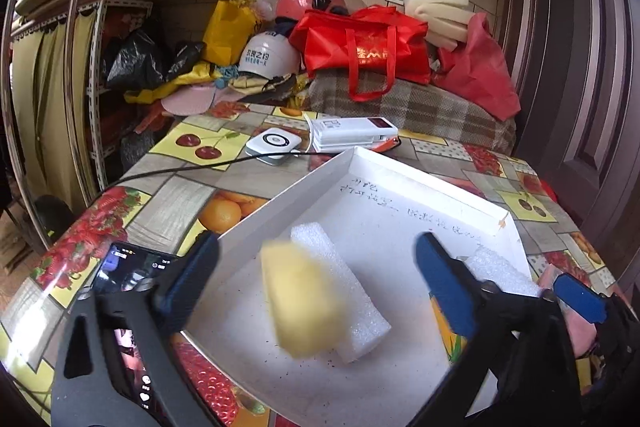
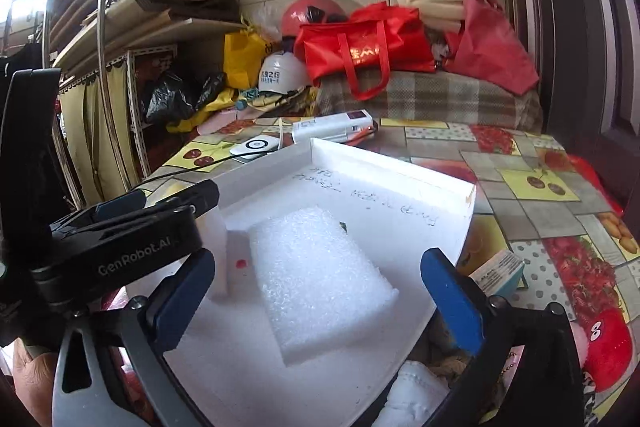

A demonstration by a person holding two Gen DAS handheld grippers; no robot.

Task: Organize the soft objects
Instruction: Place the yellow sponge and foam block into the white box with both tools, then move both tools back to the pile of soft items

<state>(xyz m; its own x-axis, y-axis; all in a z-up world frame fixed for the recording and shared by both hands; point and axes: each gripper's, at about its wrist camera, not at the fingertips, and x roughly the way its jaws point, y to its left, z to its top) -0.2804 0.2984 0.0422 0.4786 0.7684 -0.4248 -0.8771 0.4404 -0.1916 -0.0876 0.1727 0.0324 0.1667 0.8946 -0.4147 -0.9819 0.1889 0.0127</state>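
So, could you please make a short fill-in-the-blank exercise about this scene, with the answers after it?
1. The yellow sponge, blurred, is over the white ____.
2. The white foam block between the right gripper's fingers lies inside the white tray, and the jaws are ____.
3. The phone beside the left gripper has its screen ____.

Answers: tray; open; on

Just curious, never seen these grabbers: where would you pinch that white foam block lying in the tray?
Probably across its two long sides, coming from above: the white foam block lies flat in the tray, and the open right gripper already straddles it.
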